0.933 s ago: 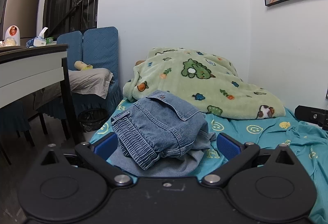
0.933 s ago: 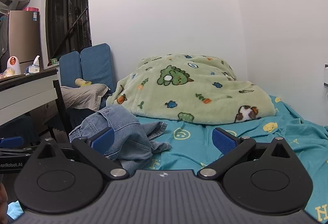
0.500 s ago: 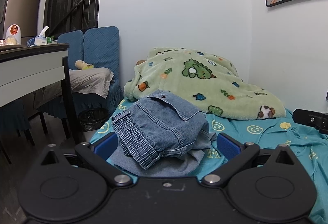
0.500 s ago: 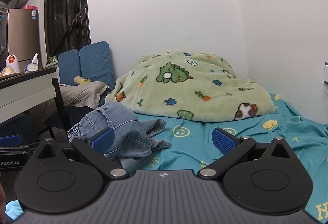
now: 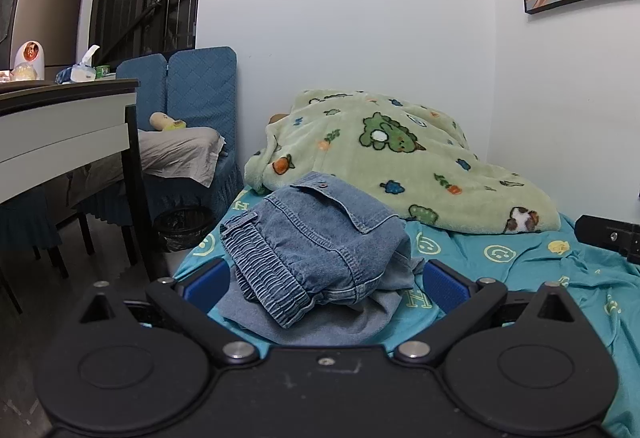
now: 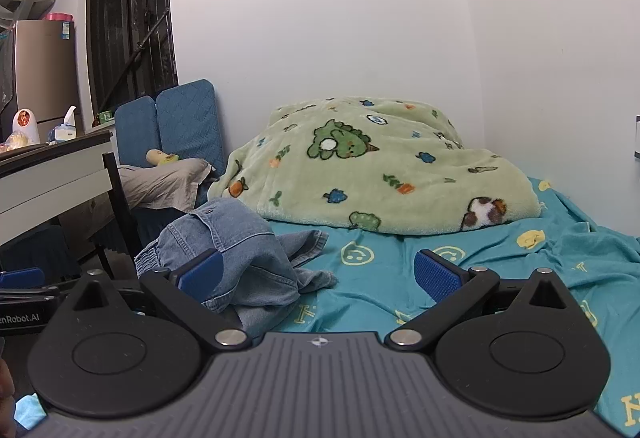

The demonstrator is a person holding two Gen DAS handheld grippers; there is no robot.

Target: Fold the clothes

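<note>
We hold the left gripper (image 5: 326, 280) low at the near edge of the bed, its blue-padded fingers (image 5: 208, 282) spread wide, one on each side of the denim garment (image 5: 320, 242). The pads grip nothing; whether they touch the cloth, we cannot tell. The denim garment lies in a loose, partly folded heap on the teal bed sheet (image 5: 520, 266), near the sheet's left edge, with its elastic waistband (image 5: 264, 270) turned toward the camera and a snap-buttoned flap (image 5: 320, 189) on top.

We hold the right gripper (image 6: 318, 274) beside it, over the sheet (image 6: 380, 278) to the right of the heap. Its fingers (image 6: 438, 276) are likewise fully spread and empty. From the right wrist view, the garment (image 6: 240, 250) sits behind the gripper's left finger, and one denim end trails rightward onto the sheet.

A green cartoon-print fleece blanket (image 5: 400, 157) is bunched at the far end of the bed against the wall, well apart from the garment. A desk (image 5: 68, 133) stands to the left of the bed, and blue quilted chairs (image 5: 180, 85) stand beyond it.
</note>
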